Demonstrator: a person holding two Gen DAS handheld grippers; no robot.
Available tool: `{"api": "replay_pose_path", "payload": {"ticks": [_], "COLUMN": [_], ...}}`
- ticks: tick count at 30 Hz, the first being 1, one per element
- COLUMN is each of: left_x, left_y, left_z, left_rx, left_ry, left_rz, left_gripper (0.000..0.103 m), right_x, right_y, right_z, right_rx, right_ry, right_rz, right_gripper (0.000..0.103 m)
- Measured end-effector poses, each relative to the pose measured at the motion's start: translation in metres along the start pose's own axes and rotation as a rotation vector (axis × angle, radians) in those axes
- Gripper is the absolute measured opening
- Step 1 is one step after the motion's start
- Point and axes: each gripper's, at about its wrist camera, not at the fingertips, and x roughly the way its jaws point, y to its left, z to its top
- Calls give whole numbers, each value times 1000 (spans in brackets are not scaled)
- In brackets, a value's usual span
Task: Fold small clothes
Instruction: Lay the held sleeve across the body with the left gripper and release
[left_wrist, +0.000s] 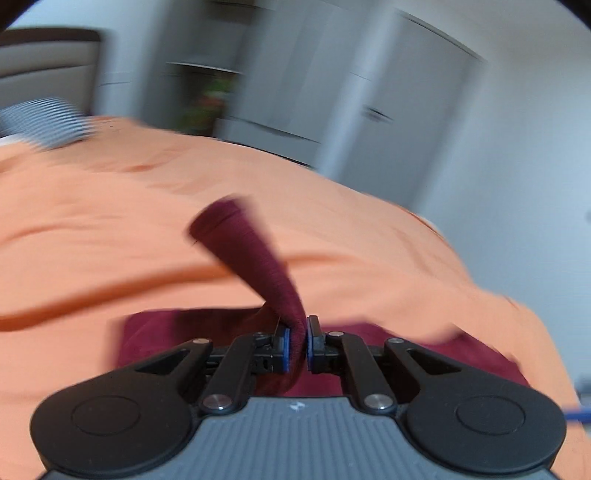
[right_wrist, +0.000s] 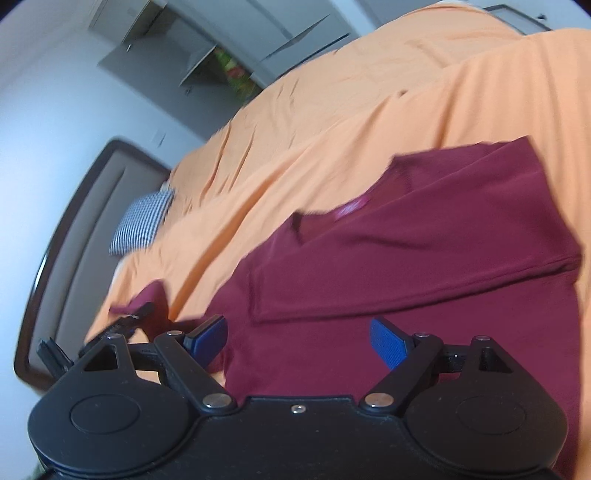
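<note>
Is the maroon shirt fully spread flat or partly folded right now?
Partly folded: one side of the maroon shirt lies doubled over the body, and the left gripper pinches its sleeve, lifted.

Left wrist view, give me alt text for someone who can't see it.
The left gripper is shut on a strip of a maroon garment, a sleeve by its cuffed end, which stretches up and away over an orange bedspread. Behind, blurred, are white wardrobe doors and a checked pillow.

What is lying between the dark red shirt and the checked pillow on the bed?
Only the orange bedspread, wrinkled, lies between the dark red shirt and the checked pillow. The right wrist view shows this stretch; no other item lies on it.
</note>
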Motion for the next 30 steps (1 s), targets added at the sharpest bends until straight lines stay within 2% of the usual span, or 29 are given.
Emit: {"api": "replay_pose_path", "payload": {"ticks": [2,4,6,8,10,13,17,23,30], "left_x": [27,55,77,84,82,81,79,80,81], "left_y": [-59,-112,-140,-151,-151,-149,-155,-152,-148], "left_z": [-18,-51,-84,-107,-115,-116,-115,-117,-112], "left_rx": [134,341,472,530,535,554,581,563,532], "left_ry": [54,128,208,249,255,258,260,262,265], "left_rz": [-63,-73,-81,-83,-77,-73,-84,-91,-106], "left_gripper": [8,8,8,8,8,8,8,8,8], "right_x": [-12,-20,-21,-15,-4,19,60,106,116], "right_y": [-16,-33,-51,-69,-83,-91,-94,-94,-93], "right_z": [8,14,19,21,23,27,35,41,39], "right_rx": [39,66,88,112,141,114,104,40,12], "right_ry": [-32,-47,-36,-21,13,42,86,142,165], "right_rz": [6,-1,-12,-21,-15,5,30,-32,-36], "right_gripper": [86,86,87,87,87,87,73,56,54]}}
